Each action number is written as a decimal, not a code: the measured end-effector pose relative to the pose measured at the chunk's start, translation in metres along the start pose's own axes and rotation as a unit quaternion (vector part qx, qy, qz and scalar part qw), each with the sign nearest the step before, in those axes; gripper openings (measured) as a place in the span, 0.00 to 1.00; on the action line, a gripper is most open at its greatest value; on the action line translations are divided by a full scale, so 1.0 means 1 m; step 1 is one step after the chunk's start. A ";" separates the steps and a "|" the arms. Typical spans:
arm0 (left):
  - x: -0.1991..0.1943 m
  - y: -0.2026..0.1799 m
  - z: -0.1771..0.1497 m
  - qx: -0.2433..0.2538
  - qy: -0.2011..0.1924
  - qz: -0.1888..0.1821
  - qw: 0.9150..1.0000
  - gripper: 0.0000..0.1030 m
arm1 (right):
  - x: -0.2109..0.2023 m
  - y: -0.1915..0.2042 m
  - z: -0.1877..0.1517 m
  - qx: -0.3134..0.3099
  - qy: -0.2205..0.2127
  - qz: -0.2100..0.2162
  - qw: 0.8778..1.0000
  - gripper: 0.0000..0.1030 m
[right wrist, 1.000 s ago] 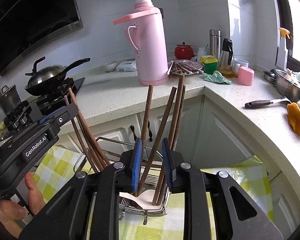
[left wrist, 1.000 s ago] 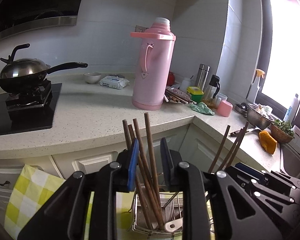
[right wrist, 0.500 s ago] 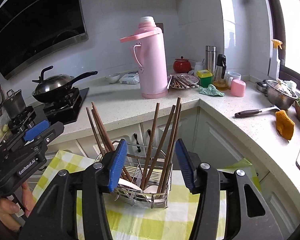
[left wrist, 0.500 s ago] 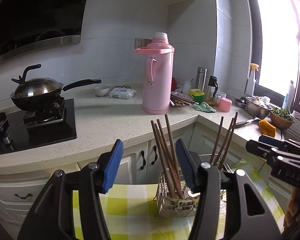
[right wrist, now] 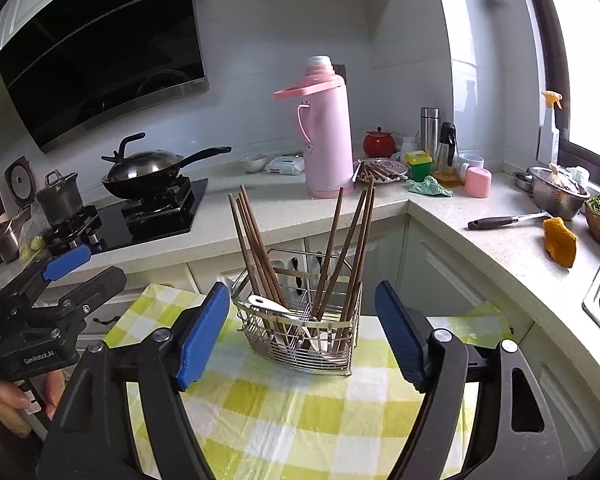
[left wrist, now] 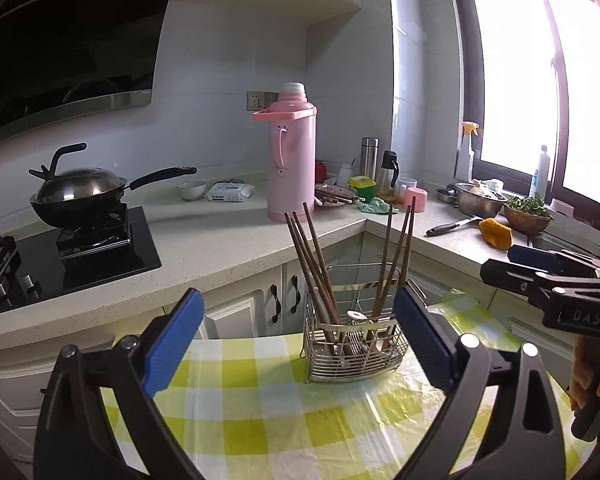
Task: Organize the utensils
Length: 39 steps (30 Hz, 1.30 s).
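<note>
A wire utensil basket [left wrist: 354, 350] [right wrist: 300, 336] stands on a yellow checked cloth [left wrist: 300, 420] [right wrist: 300, 412]. Two bundles of brown chopsticks stand in it: one on the left [left wrist: 312, 268] [right wrist: 256, 248], one on the right [left wrist: 396, 260] [right wrist: 348, 248]. White spoons [right wrist: 268, 307] lie in the basket. My left gripper [left wrist: 300, 350] is open and empty, held back from the basket. My right gripper [right wrist: 302, 340] is open and empty, also back from it. The right gripper shows in the left wrist view [left wrist: 548, 284]; the left gripper shows in the right wrist view [right wrist: 60, 280].
Behind the cloth runs a white countertop [left wrist: 220, 248] with a pink thermos [left wrist: 290, 152], a wok on a stove [left wrist: 80, 196], a plate of more chopsticks [right wrist: 380, 170], a knife [right wrist: 504, 222], an orange cloth [right wrist: 560, 242] and bowls near the window.
Both grippers let go of their chopstick bundles, which now stand in the basket. Both opened wide and drew up and back from the basket.
</note>
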<state>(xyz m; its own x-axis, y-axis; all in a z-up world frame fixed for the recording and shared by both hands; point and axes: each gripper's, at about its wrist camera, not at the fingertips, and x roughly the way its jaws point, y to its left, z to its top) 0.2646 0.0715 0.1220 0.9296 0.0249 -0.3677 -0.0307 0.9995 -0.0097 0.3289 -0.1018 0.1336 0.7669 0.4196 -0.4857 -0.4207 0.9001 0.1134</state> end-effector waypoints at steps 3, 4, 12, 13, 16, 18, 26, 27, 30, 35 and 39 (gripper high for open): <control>-0.013 -0.003 -0.005 0.002 -0.004 -0.007 1.000 0.95 | -0.013 0.001 -0.006 -0.004 -0.003 0.004 1.000 0.75; -0.018 -0.004 -0.008 0.003 -0.004 -0.009 1.000 0.95 | -0.017 0.001 -0.008 -0.004 -0.004 0.006 1.000 0.76; -0.038 -0.013 -0.024 0.001 0.005 -0.021 1.000 0.95 | -0.048 -0.003 -0.030 -0.001 -0.008 0.027 1.000 0.82; -0.040 -0.014 -0.027 0.001 0.006 -0.022 1.000 0.95 | -0.051 -0.003 -0.033 -0.001 -0.008 0.028 1.000 0.82; -0.043 -0.018 -0.035 0.005 0.012 -0.030 0.999 0.96 | -0.058 -0.004 -0.044 -0.002 -0.006 0.028 1.000 0.82; -0.046 -0.021 -0.041 0.008 0.017 -0.039 0.999 0.96 | -0.062 -0.005 -0.051 -0.005 -0.007 0.025 1.000 0.82; -0.043 -0.029 -0.054 0.012 0.023 -0.042 0.999 0.95 | -0.062 -0.009 -0.065 -0.014 -0.004 0.026 1.000 0.82; -0.041 -0.029 -0.056 0.010 0.023 -0.038 0.999 0.95 | -0.059 -0.012 -0.066 -0.013 -0.001 0.024 1.000 0.82; -0.034 -0.028 -0.061 0.000 0.025 -0.032 0.999 0.96 | -0.050 -0.018 -0.071 -0.007 0.005 0.021 1.000 0.82; -0.018 -0.026 -0.070 -0.007 0.038 -0.027 0.999 0.95 | -0.034 -0.023 -0.082 -0.001 0.017 0.016 1.000 0.82; -0.011 -0.028 -0.070 -0.007 0.041 -0.026 0.999 0.96 | -0.029 -0.025 -0.084 0.002 0.021 0.016 1.000 0.82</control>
<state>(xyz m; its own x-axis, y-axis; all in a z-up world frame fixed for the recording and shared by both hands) 0.2292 0.0420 0.0611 0.8965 -0.0303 -0.4420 0.0118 0.9989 -0.0445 0.2763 -0.1462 0.0723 0.7311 0.4437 -0.5183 -0.4434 0.8864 0.1335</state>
